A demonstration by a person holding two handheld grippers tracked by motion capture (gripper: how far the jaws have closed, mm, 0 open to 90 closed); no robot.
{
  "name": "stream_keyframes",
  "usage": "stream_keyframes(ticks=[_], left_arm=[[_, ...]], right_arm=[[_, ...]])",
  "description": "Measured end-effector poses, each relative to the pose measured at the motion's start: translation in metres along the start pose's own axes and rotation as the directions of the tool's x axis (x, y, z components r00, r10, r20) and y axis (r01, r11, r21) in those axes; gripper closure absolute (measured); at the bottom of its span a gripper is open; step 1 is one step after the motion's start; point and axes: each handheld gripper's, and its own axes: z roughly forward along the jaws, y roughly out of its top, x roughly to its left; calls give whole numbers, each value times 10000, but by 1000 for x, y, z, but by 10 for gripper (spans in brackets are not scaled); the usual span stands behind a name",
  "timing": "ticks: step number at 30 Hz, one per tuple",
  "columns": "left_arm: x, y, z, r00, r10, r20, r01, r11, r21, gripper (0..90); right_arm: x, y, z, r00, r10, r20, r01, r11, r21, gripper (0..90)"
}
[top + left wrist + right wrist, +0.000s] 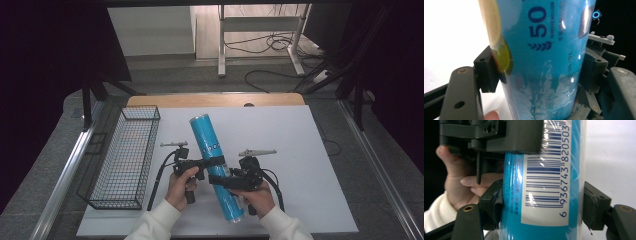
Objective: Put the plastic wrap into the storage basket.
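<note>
- The step in hand looks like a two-handed pick-up of the long blue cylindrical tube wrapped in glossy plastic (216,167), which lies slantwise on the white table top (300,165), its far end pointing up and slightly left, its near end close to the person's right sleeve.
- The left gripper (216,161) comes in from the left and is clenched across the tube's middle; in the left gripper view its pads press both sides of the tube (541,62).
- The right gripper (220,181) reaches in from the right, nearer the person, just beside the left one. In the right gripper view the left pad touches the tube (544,185), while the right pad stands a little apart, so this one reads as not fully closed.
- The black wire-mesh basket (125,155) stands at the table's left edge, well apart from the tube.
- Judging from this, the next move calls for closing the right gripper firmly, then lifting both ends level, since the slick wrap could slip or the tube could swing.
</note>
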Motion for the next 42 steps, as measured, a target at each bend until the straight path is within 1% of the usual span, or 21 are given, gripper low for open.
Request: stream_keyframes(ticks=[2,3,5,6,7,8,11,14,15,16,17,19,20,24,26,27,28,30,33,38,42], left_arm=[[-1,1,-1,10000,-6,19,6,10000,-5,311],[-1,2,-2,10000,37,7,-37,10000,-7,313],[-3,5,-7,9998,170,-93,-171,9998,-64,314],[-4,7,-13,9997,188,-122,-190,9997,-153,315],[-4,7,-13,9997,188,-122,-190,9997,-153,315],[-6,9,-19,9998,147,-151,-151,9996,-244,315],[-9,11,-26,9992,272,-303,-280,9992,-283,316],[-14,12,-40,9980,326,-544,-340,9991,-250,317],[-14,12,-40,9980,326,-544,-340,9991,-250,317],[-16,13,-47,9974,387,-616,-404,9988,-263,317],[-16,13,-47,9974,387,-616,-404,9988,-263,317],[-19,13,-54,9964,465,-714,-485,9985,-273,317],[-20,14,-57,9960,473,-763,-496,9984,-279,317],[-28,19,-73,9908,687,-1165,-720,9971,-242,317],[-33,22,-82,9882,686,-1368,-730,9969,-280,317],[-33,22,-82,9882,686,-1368,-730,9969,-280,317],[-34,23,-86,9878,683,-1396,-730,9969,-289,317],[-38,26,-96,9828,753,-1686,-810,9964,-269,318],[-41,28,-103,9796,806,-1841,-871,9958,-275,318],[-48,33,-122,9681,743,-2395,-814,9965,-200,318],[-53,37,-137,9626,741,-2607,-825,9964,-215,318]], right_arm=[[0,0,0,9999,3,-154,-4,10000,-56,256],[2,1,-2,9993,-14,-371,7,9998,-209,186],[3,2,-5,9992,-96,-376,87,9997,-221,164],[5,3,-11,9991,-376,-172,371,9989,-289,131],[5,3,-11,9991,-376,-172,371,9989,-289,131],[5,5,-21,9981,-614,-114,609,9974,-387,113],[5,6,-31,9977,-680,-72,676,9965,-499,102],[-5,5,-50,9979,-635,135,642,9958,-659,97],[-5,5,-50,9979,-635,135,642,9958,-659,97],[-13,3,-60,9974,-583,424,612,9957,-691,98],[-13,3,-60,9974,-583,424,612,9957,-691,98],[-20,1,-67,9956,-552,761,604,9959,-679,98],[-28,-3,-74,9942,-417,991,485,9965,-679,99],[-39,-8,-80,9907,-247,1338,328,9978,-581,99],[-50,-13,-83,9831,-157,1823,241,9988,-435,101],[-50,-13,-83,9831,-157,1823,241,9988,-435,101],[-54,-14,-84,9790,-131,2037,205,9992,-345,101],[-59,-16,-85,9758,-128,2181,190,9995,-263,101],[-60,-17,-85,9731,-158,2296,211,9996,-206,102],[-63,-18,-84,9695,-190,2442,236,9996,-157,104],[-64,-18,-83,9669,-238,2542,273,9996,-103,105]])
